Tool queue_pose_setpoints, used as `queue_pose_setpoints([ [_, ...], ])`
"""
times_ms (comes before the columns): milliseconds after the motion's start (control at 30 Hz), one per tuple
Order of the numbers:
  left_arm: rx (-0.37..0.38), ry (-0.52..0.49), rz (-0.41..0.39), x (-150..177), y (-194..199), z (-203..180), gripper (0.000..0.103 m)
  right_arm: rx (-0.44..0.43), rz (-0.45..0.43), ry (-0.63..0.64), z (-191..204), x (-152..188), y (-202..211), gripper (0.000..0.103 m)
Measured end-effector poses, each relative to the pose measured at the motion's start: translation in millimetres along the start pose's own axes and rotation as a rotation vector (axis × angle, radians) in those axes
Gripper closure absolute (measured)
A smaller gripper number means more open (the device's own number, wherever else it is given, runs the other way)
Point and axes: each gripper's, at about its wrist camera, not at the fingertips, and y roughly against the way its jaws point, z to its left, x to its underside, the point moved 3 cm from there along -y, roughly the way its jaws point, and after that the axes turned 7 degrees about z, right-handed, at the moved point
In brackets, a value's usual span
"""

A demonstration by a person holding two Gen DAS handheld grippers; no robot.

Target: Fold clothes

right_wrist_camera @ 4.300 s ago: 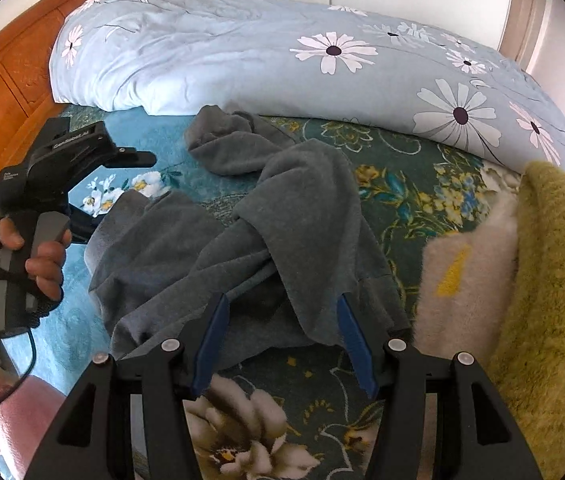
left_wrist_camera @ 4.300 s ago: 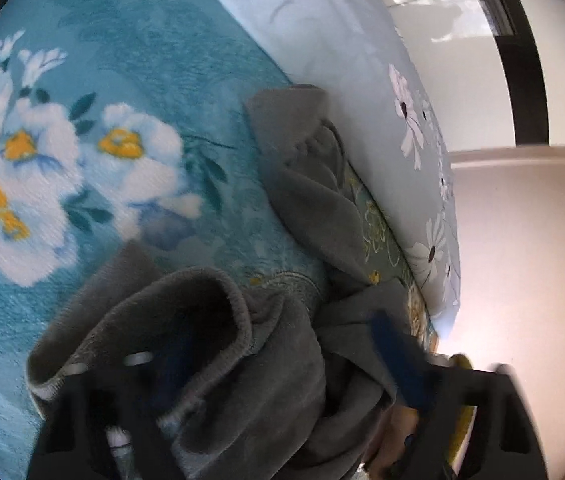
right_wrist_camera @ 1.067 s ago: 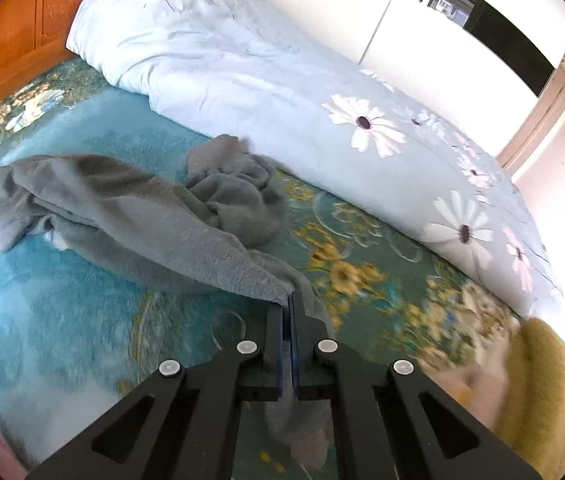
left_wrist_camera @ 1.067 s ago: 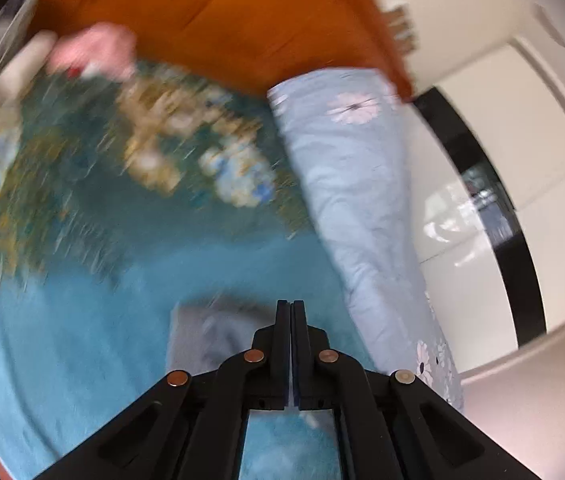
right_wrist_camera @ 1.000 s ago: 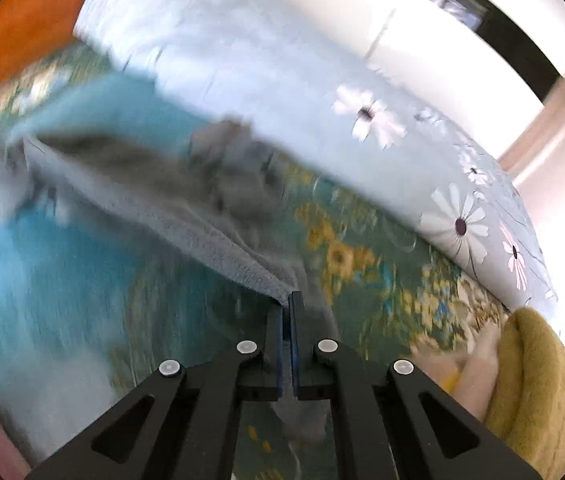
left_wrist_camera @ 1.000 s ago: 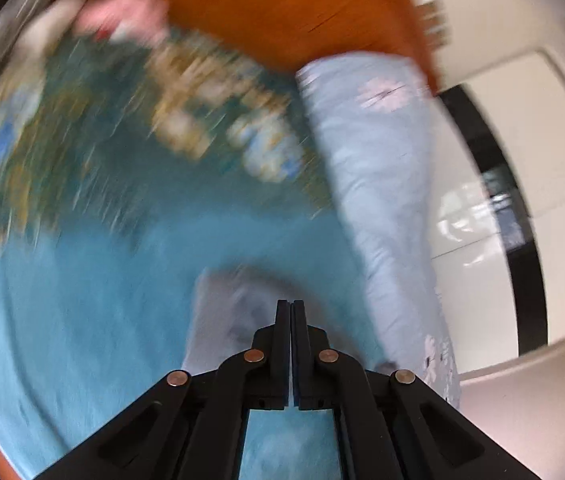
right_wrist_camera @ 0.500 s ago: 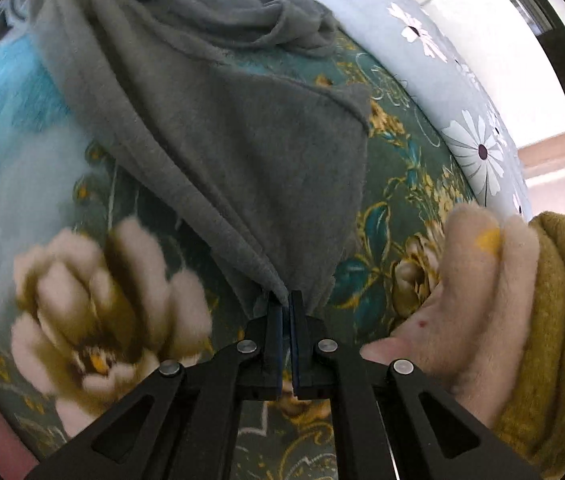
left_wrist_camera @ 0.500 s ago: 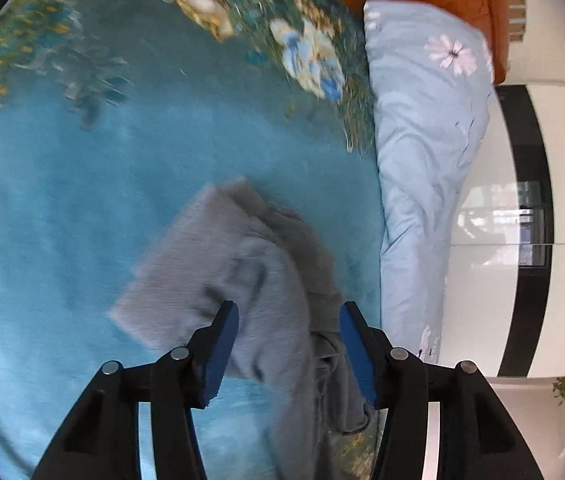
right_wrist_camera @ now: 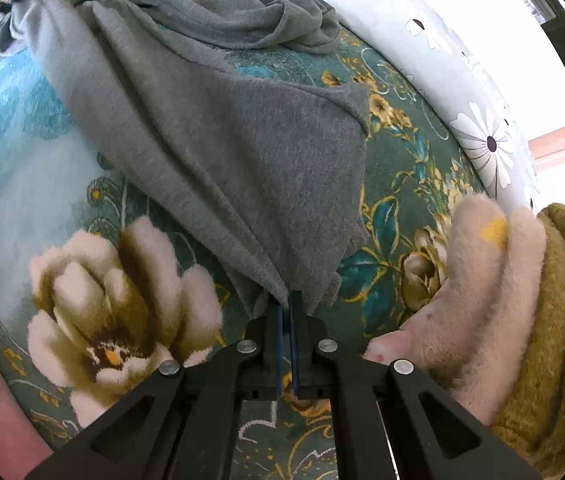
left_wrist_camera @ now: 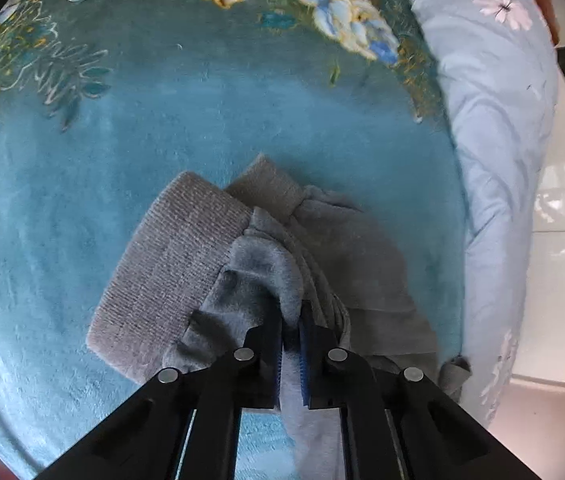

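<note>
A grey sweatshirt lies stretched across the flowered teal blanket. In the right wrist view my right gripper is shut on its near corner, low over the blanket. The far part bunches near the pale quilt. In the left wrist view the sweatshirt's ribbed hem and fleecy inside show. My left gripper is shut on a fold of that grey cloth, just above the blanket.
A folded pile of a cream fleece and a mustard knit sits at the right. The pale flowered quilt runs along the far side of the bed. A white wall and a dark door frame stand beyond.
My left gripper was open over the hem half a second ago and has shut on the cloth. My right gripper keeps its hold, and the sweatshirt has been drawn out flatter.
</note>
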Motion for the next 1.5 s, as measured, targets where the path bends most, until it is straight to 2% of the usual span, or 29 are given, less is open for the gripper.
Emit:
queue_pose_setpoints([
  [67, 0.076, -0.058, -0.027, 1.7, 21.6, -12.7, 0.097, -0.006, -0.017, -0.016, -3.5, -3.9, 3.6, 0.101],
  [167, 0.393, -0.213, -0.176, 7.4, 98.8, -40.5, 0.097, -0.008, -0.081, -0.047, -10.5, -10.1, 17.9, 0.101],
  [233, 0.554, -0.333, -0.282, 22.8, 153.6, -39.0, 0.096, -0.010, -0.126, -0.046, -9.6, -12.2, 27.8, 0.101],
  [333, 0.553, -0.339, -0.327, 41.7, 174.9, 9.7, 0.096, -0.014, -0.183, -0.021, -2.1, -13.4, 40.3, 0.101],
  [367, 0.527, -0.283, -0.310, 43.5, 165.5, 35.9, 0.096, -0.018, -0.174, -0.009, 3.3, -13.2, 38.6, 0.101],
  [500, 0.388, 0.077, -0.160, 47.8, 97.1, 157.0, 0.096, -0.042, -0.109, 0.041, 23.1, -4.5, 17.0, 0.101],
  [600, 0.358, 0.254, -0.103, 65.8, 71.2, 215.3, 0.094, -0.044, -0.089, 0.059, 28.6, 1.0, 12.7, 0.101],
  [633, 0.360, 0.264, -0.107, 70.1, 69.6, 219.0, 0.094, -0.045, -0.087, 0.059, 29.0, 2.0, 13.5, 0.101],
  [733, 0.363, 0.269, -0.116, 74.7, 71.5, 221.6, 0.077, -0.048, -0.092, 0.052, 28.0, 3.2, 19.3, 0.101],
  [800, 0.370, 0.261, -0.119, 75.1, 75.7, 219.1, 0.046, -0.053, -0.095, 0.046, 29.8, 5.1, 24.2, 0.100],
  [833, 0.363, 0.248, -0.119, 70.9, 73.9, 213.6, 0.041, -0.059, -0.095, 0.043, 29.1, 6.3, 25.9, 0.100],
  [900, 0.348, 0.220, -0.121, 62.5, 70.1, 202.4, 0.039, -0.069, -0.098, 0.039, 28.3, 8.8, 29.6, 0.100],
  [967, 0.232, 0.175, -0.092, 58.0, 58.6, 193.8, 0.039, -0.084, -0.114, 0.035, 24.6, 10.0, 36.8, 0.096],
  [1033, 0.160, 0.158, -0.075, 54.6, 49.9, 191.2, 0.039, -0.100, -0.130, 0.031, 20.9, 11.1, 43.9, 0.094],
  [1100, 0.150, 0.188, -0.085, 53.6, 45.8, 192.5, 0.046, -0.115, -0.151, 0.019, 15.7, 12.6, 53.0, 0.089],
  [1133, 0.149, 0.201, -0.099, 52.2, 45.9, 192.6, 0.059, -0.123, -0.169, 0.006, 10.7, 13.0, 59.0, 0.086],
  [1167, 0.121, 0.201, -0.104, 50.1, 46.1, 191.3, 0.092, -0.133, -0.187, -0.009, 5.3, 13.1, 64.5, 0.086],
  [1233, 0.068, 0.180, -0.123, 44.7, 50.8, 185.3, 0.094, -0.170, -0.215, -0.051, -7.8, 11.1, 71.3, 0.086],
  [1267, 0.064, 0.152, -0.163, 38.9, 61.0, 178.5, 0.095, -0.187, -0.223, -0.074, -14.2, 9.7, 73.2, 0.086],
  [1333, 0.100, 0.109, -0.278, 28.7, 92.1, 169.9, 0.095, -0.224, -0.230, -0.126, -25.4, 6.3, 75.4, 0.086],
  [1433, 0.126, 0.108, -0.389, 14.3, 130.2, 171.3, 0.096, -0.302, -0.225, -0.201, -37.1, 1.0, 72.9, 0.086],
  [1500, 0.067, 0.087, -0.363, 10.8, 127.4, 176.9, 0.095, -0.364, -0.199, -0.230, -34.9, -1.2, 63.9, 0.085],
])
